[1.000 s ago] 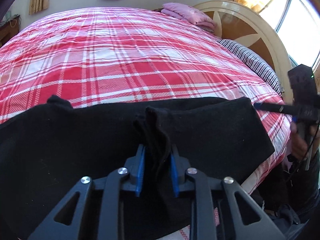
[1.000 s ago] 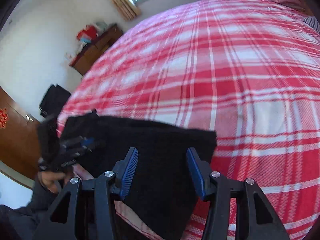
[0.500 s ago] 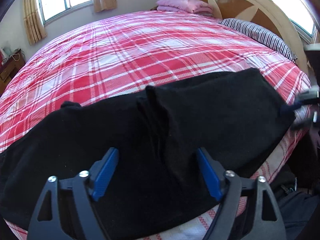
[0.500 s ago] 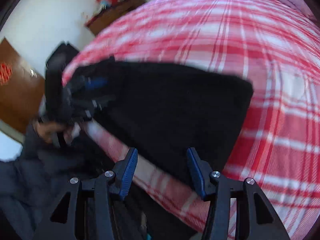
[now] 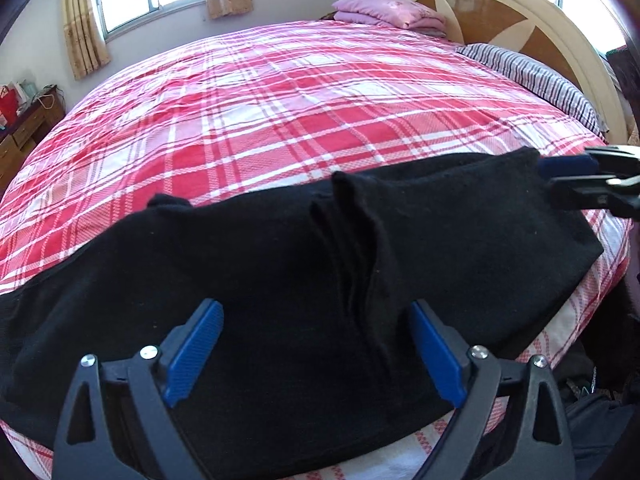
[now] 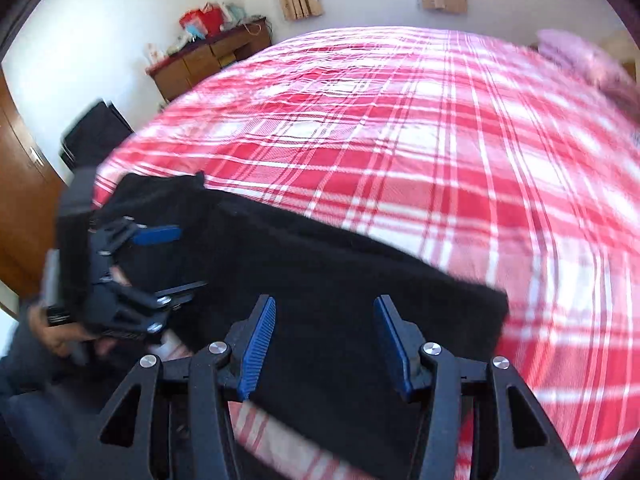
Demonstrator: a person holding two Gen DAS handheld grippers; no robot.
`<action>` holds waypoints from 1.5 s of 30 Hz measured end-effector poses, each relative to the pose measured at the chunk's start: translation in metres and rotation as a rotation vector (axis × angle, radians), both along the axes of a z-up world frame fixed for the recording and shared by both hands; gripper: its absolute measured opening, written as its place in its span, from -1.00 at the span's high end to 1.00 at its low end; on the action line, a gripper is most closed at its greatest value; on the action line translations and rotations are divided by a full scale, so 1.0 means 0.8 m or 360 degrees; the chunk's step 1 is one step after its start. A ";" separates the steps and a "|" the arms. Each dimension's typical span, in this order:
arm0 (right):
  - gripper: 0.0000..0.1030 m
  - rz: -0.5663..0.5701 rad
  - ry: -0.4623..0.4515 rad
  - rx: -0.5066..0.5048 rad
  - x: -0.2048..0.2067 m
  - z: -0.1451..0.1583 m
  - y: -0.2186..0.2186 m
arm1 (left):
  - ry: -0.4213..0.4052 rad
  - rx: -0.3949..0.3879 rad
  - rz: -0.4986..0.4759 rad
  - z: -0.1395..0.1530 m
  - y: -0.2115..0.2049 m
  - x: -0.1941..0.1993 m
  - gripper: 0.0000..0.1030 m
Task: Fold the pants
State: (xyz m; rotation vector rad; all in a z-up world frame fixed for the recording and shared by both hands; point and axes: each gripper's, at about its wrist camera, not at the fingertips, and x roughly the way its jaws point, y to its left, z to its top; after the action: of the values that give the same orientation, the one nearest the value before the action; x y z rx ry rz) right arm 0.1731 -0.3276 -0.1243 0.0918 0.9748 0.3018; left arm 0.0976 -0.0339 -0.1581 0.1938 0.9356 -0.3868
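Observation:
Black pants (image 5: 280,272) lie stretched along the near edge of the bed, with a raised crease in the middle (image 5: 356,224). My left gripper (image 5: 316,344) is open wide just above the pants, holding nothing. In the right wrist view the pants (image 6: 340,276) run from left to a squared end at right. My right gripper (image 6: 324,340) is open above that end, empty. It also shows in the left wrist view (image 5: 576,172) by the pants' right end, and the left gripper shows in the right wrist view (image 6: 160,256).
The bed has a red and white plaid cover (image 5: 300,104). A pink folded blanket (image 5: 384,8) and a striped pillow (image 5: 536,76) lie by the wooden headboard (image 5: 500,20). A wooden dresser (image 6: 208,56) stands by the far wall. A dark chair (image 6: 96,132) stands beside the bed.
My left gripper has let go of the pants' middle fold, opened wide and drawn back. My right gripper stayed open and swung to face along the bed.

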 end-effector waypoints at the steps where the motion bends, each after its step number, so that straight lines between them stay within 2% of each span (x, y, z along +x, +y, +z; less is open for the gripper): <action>1: -0.05 0.0021 -0.0005 -0.0078 0.007 -0.007 0.015 | 0.0003 -0.0007 0.0002 0.000 0.001 0.000 -0.86; 4: -0.05 0.0084 0.0075 -0.0145 0.020 -0.031 0.038 | 0.0010 -0.0014 0.0005 -0.001 0.003 0.002 -0.88; 6: -0.06 0.0089 0.0062 -0.0213 0.022 -0.040 0.043 | 0.0013 -0.0014 0.0003 -0.002 0.002 0.002 -0.88; 9: -0.07 0.0105 0.0024 -0.0259 0.017 -0.032 0.047 | 0.0017 -0.0021 0.0004 -0.002 0.003 0.003 -0.89; 14: -0.07 0.0058 -0.0057 -0.0196 0.021 -0.009 0.044 | 0.0010 -0.0002 0.0002 0.005 0.008 0.002 -0.89; 20: -0.08 0.0155 -0.0120 -0.0274 0.037 -0.008 0.092 | -0.0086 0.0080 0.0092 0.028 0.037 0.006 -0.89; 25: -0.08 0.0241 -0.0124 -0.0289 0.046 -0.022 0.134 | -0.0163 0.0108 0.0279 0.058 0.094 0.022 -0.89; 27: -0.10 0.0286 -0.0124 -0.0364 0.048 -0.035 0.152 | -0.0179 0.0117 0.0336 0.064 0.115 0.029 -0.91; 28: -0.18 0.0295 -0.0144 -0.0407 0.047 -0.039 0.157 | -0.0182 0.0141 0.0369 0.068 0.127 0.035 -0.91; 29: -0.22 0.0291 -0.0204 -0.0441 0.045 -0.040 0.163 | -0.0184 0.0152 0.0386 0.069 0.135 0.038 -0.91; 34: -0.23 0.0249 -0.0173 -0.0335 0.040 -0.025 0.144 | -0.0204 0.0229 0.0572 0.081 0.210 0.045 -0.91; 38: -0.23 0.0202 -0.0242 -0.0304 0.016 -0.003 0.123 | -0.0157 0.0282 0.0776 0.068 0.294 0.028 -0.91; 41: -0.24 0.0201 -0.0231 -0.0317 0.003 0.000 0.115 | -0.0090 0.0227 0.0867 0.049 0.339 0.017 -0.91; 44: -0.24 0.0201 -0.0207 -0.0378 -0.010 -0.007 0.110 | -0.0028 0.0080 0.0921 0.031 0.370 0.014 -0.91; 45: -0.24 0.0207 -0.0204 -0.0400 -0.014 -0.009 0.108 | -0.0011 -0.0020 0.0923 0.026 0.378 0.015 -0.91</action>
State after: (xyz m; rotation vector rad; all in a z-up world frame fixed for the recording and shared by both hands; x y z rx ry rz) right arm 0.1618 -0.2411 -0.1312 -0.2185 0.8853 0.2983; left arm 0.1099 0.2682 -0.1374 -0.0914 0.9373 0.1438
